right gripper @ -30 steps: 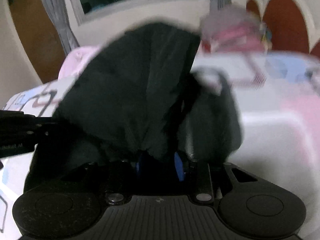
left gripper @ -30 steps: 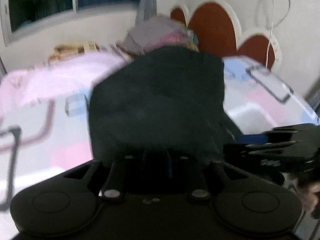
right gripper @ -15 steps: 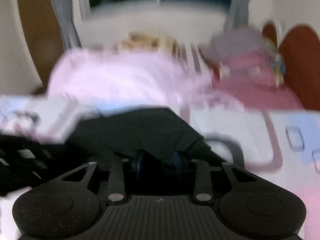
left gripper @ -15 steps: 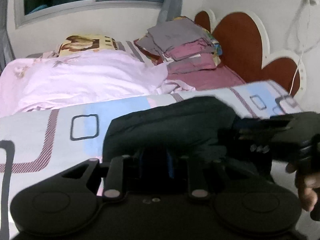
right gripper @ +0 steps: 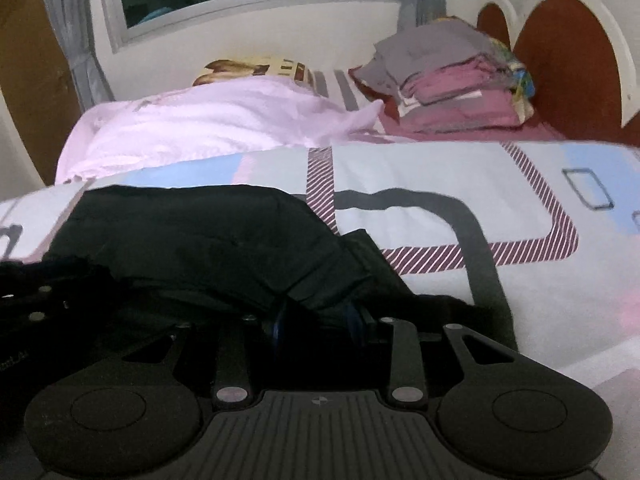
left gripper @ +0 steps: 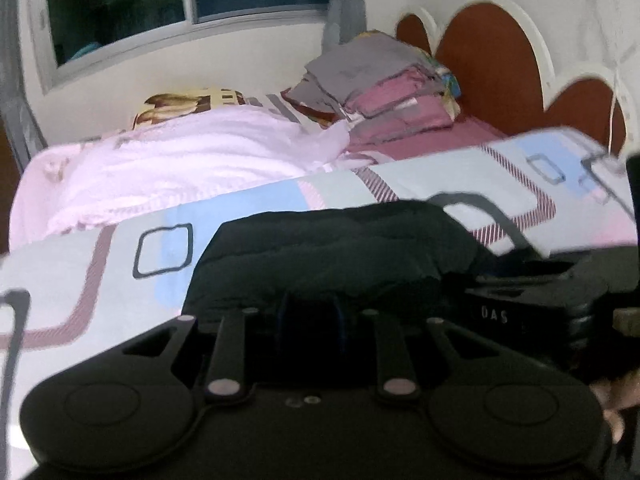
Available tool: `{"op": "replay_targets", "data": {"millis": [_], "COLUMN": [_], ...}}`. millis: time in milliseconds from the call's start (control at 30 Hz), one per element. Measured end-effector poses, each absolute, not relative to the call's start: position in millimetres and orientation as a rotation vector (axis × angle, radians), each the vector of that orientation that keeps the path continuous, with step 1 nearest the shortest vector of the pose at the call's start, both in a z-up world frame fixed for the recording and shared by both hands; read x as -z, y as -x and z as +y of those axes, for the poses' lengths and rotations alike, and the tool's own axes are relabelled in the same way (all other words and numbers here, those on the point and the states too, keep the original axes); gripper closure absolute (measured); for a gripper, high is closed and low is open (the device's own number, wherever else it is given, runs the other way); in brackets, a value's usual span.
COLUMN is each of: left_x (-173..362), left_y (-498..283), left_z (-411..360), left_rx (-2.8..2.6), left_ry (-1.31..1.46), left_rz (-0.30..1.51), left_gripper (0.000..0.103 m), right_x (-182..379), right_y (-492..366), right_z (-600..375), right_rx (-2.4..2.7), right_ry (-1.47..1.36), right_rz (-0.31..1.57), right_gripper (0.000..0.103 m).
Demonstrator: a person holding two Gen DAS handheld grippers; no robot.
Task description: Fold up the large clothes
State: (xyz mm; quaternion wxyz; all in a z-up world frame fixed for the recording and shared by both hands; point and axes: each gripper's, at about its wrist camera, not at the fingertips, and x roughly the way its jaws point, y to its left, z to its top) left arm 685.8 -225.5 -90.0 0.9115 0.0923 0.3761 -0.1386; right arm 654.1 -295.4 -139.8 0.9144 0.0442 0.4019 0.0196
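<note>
A black garment lies bunched on the patterned bedsheet, its near edge drawn up into both tools. The left gripper is clamped on the cloth, which fills the gap between its blue pads. The right gripper likewise pinches a fold of it (the fabric spills over both fingers). Beyond the garment lie a pink blanket and a stack of folded clothes.
</note>
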Motion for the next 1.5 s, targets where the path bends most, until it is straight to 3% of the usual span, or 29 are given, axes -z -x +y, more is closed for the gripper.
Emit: {"op": "replay_targets", "data": {"millis": [233, 300, 333, 400, 433, 467, 500, 533, 567, 767, 967, 1067, 1333, 1500], "left_x": [63, 53, 48, 38, 33, 28, 25, 22, 20, 42, 76, 83, 19, 64], "left_y": [-672, -665, -660, -648, -641, -633, -626, -618, -608, -590, -582, -579, -515, -491], "left_z": [-224, -222, -221, -218, -214, -209, -203, -196, -189, -184, -191, -198, -180, -191], "left_rx": [0.313, 0.297, 0.285, 0.254, 0.256, 0.284, 0.313, 0.336, 0.362, 0.443, 0.400, 0.369, 0.493, 0.500], "left_ry": [-0.288, -0.296, -0.305, -0.331, -0.332, -0.323, -0.300, -0.270, -0.244, -0.167, -0.239, -0.285, -0.225, -0.266], "left_rz": [0.778, 0.771, 0.763, 0.700, 0.678, 0.679, 0.688, 0.709, 0.713, 0.798, 0.804, 0.799, 0.751, 0.824], "left_gripper": [0.080, 0.076, 0.068, 0.005, 0.001, 0.018, 0.041, 0.051, 0.056, 0.055, 0.053, 0.053, 0.053, 0.052], "right_x": [106, 91, 83, 65, 56, 48, 43, 40, 41, 98, 139, 139, 80, 120], "right_y": [-632, -620, -615, -604, -597, -587, -576, -562, -549, -512, -487, -489, -428, -418], "right_z": [-310, -315, -316, -316, -317, -318, -319, -319, -318, -311, -305, -295, -335, -319], "right_rx": [-0.094, -0.116, -0.127, -0.144, -0.168, -0.203, -0.228, -0.254, -0.267, -0.268, -0.204, -0.186, -0.308, -0.265], "right_ry": [-0.105, -0.131, -0.133, -0.126, -0.123, -0.121, -0.122, -0.116, -0.099, -0.217, -0.411, -0.362, -0.339, -0.291], "right_rz": [0.803, 0.784, 0.775, 0.748, 0.731, 0.728, 0.736, 0.747, 0.763, 0.950, 0.931, 0.929, 0.905, 1.009], "right_gripper": [0.071, 0.071, 0.069, 0.046, 0.042, 0.042, 0.043, 0.053, 0.055, 0.055, 0.058, 0.058, 0.057, 0.058]}}
